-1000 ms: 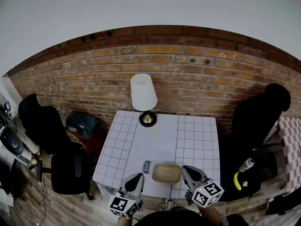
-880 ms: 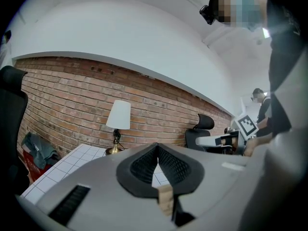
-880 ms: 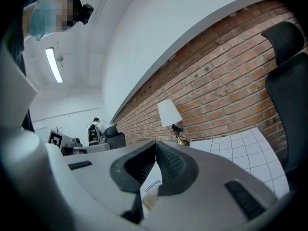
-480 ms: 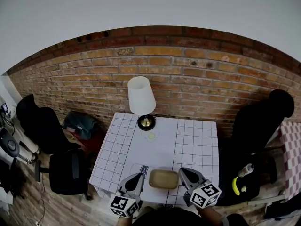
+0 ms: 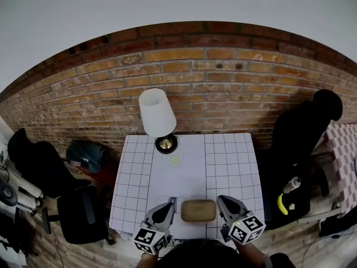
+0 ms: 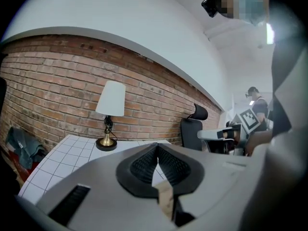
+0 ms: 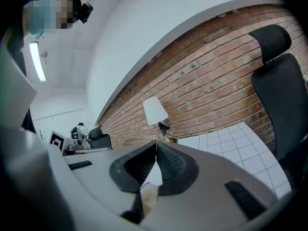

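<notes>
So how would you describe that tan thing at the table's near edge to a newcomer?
In front of the brick wall stands a white gridded table. At its near edge, between the left hand-held gripper and the right hand-held gripper, is the tan tray. It is low, rounded and tan, unlike the tall white lamp opposite.

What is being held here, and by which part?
A tan tray, carried between both grippers: the left gripper is shut on its left end, the right gripper on its right end.
</notes>
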A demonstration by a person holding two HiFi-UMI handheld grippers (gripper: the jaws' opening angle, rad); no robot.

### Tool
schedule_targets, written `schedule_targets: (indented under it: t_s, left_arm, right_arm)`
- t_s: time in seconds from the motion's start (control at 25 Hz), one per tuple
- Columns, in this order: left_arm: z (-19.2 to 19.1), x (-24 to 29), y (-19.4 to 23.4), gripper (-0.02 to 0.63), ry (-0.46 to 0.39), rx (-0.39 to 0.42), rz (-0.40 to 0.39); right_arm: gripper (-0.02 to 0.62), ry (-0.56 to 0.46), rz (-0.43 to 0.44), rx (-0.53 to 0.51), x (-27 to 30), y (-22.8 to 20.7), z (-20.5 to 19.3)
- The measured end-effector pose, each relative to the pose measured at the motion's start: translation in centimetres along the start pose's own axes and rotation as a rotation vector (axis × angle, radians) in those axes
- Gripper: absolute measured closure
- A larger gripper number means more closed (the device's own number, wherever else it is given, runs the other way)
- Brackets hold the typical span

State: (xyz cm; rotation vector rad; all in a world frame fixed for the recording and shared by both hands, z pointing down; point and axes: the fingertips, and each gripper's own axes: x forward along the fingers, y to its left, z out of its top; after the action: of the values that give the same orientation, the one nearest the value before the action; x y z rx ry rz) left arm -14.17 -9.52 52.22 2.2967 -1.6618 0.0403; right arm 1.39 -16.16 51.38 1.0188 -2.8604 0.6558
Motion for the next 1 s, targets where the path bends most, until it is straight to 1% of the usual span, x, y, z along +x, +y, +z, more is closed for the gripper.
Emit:
schedule_targets:
  t_s: [0.2,0.36,0.56,0.72,1.0]
  left_arm:
    - [-0.9,1.0,0.7,0.595,0.046,0.031,-0.089]
    - [-1.7,1.6,1.0,0.595,0.071,0.044,-0.139]
    - [-3.1,1.9,1.3,0.595,0.111,0.031,-0.188]
    - [-4.3,2.3,1.8,0.595,0.13,0.032,-0.21]
    - [-6.7,2.9,1.7,0.595,0.185,-0.009,-0.246]
  right_arm:
    - [0.592,-0.03,-0.1,0.022,-0.6,-0.7,-1.0]
    - [0.592,-0.038,-0.175,0.043,-1.0,-1.3,-1.7]
    - [0.591,-0.038,-0.24,0.057,-1.4,-1.8,-3.4]
    - [0.592,-0.024,-0.265,0.064,-1.2,-1.7,-4.9]
    - [0.591,0.006,-0.284,0.074,-0.8,-2.1,-7.2]
